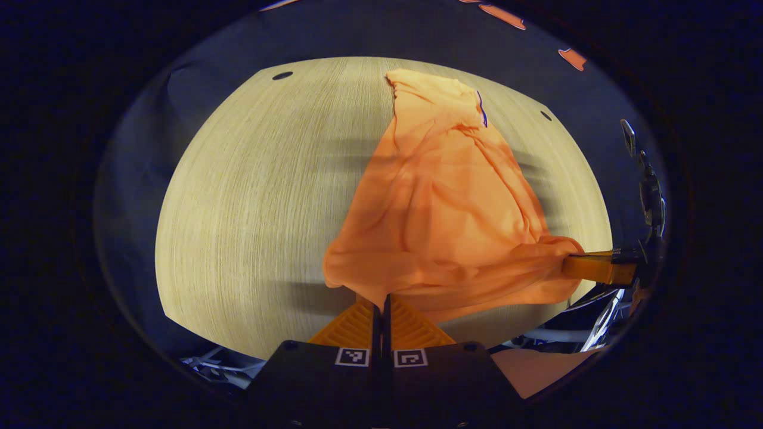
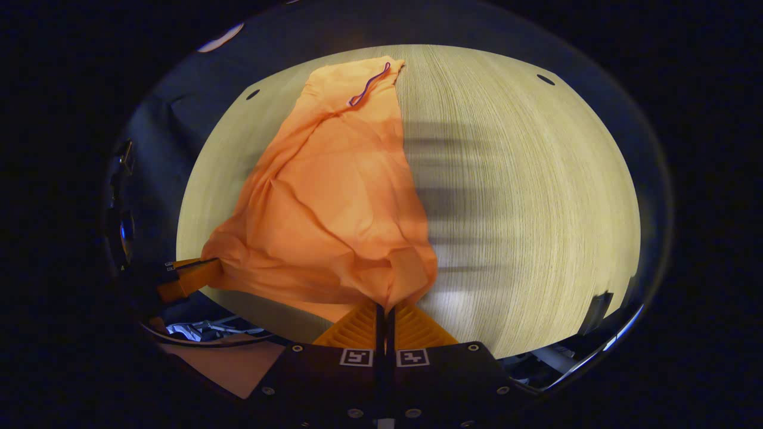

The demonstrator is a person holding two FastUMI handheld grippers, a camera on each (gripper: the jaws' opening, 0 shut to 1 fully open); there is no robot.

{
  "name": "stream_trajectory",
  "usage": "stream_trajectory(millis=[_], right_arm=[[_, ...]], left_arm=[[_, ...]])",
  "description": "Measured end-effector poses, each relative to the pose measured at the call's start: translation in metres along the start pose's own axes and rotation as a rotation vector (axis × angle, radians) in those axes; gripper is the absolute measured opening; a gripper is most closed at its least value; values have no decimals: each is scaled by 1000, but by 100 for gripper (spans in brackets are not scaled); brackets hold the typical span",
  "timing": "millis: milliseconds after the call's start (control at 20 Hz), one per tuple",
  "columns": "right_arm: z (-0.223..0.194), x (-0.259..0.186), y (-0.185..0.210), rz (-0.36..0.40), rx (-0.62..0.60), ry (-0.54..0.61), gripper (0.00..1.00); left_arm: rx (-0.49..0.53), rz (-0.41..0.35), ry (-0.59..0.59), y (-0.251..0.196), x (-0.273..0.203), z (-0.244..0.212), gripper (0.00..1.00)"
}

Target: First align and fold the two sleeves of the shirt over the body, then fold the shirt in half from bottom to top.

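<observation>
An orange shirt [image 1: 441, 202] is stretched over a pale wooden table [image 1: 256, 196], its collar end resting far away and its near edge lifted off the surface. My left gripper [image 1: 382, 304] is shut on one near corner of the cloth. In the left gripper view, the right gripper [image 1: 572, 265] pinches the other corner at the far right. From the right gripper view the shirt [image 2: 334, 196] hangs up from the table [image 2: 524, 196] to my right gripper [image 2: 384, 308], which is shut on its corner. The left gripper [image 2: 208, 268] holds the fabric at the lower left.
Small dark holes mark the tabletop near its far corners [image 1: 282, 75] [image 2: 545, 79]. Dark cloth walls surround the table. Below the near table edge lie cables and metal parts [image 2: 202, 330].
</observation>
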State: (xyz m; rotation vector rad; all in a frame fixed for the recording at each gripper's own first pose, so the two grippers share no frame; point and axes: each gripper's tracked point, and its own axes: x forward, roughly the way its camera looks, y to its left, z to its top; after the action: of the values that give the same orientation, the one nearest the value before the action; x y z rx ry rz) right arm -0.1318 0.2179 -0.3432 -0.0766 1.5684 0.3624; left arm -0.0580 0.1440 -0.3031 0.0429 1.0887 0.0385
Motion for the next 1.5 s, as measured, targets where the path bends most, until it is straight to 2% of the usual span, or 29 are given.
stream_trajectory(millis=[550,750,1100,1200,1500], right_arm=[[144,-17,-13,3,-6,-186,0],[189,-21,-17,-4,-8,-238,0],[268,-21,-24,-6,7,-308,0],[290,-19,-25,-10,9,-318,0],[342,10,-33,-27,60,-321,0]], left_arm=[[61,-12,-177,-4,10,140,1],[130,-11,-229,-8,10,184,1],[122,-16,-310,-9,19,248,0],[118,-11,-323,-7,27,262,0],[94,-1,-328,-8,37,265,0]])
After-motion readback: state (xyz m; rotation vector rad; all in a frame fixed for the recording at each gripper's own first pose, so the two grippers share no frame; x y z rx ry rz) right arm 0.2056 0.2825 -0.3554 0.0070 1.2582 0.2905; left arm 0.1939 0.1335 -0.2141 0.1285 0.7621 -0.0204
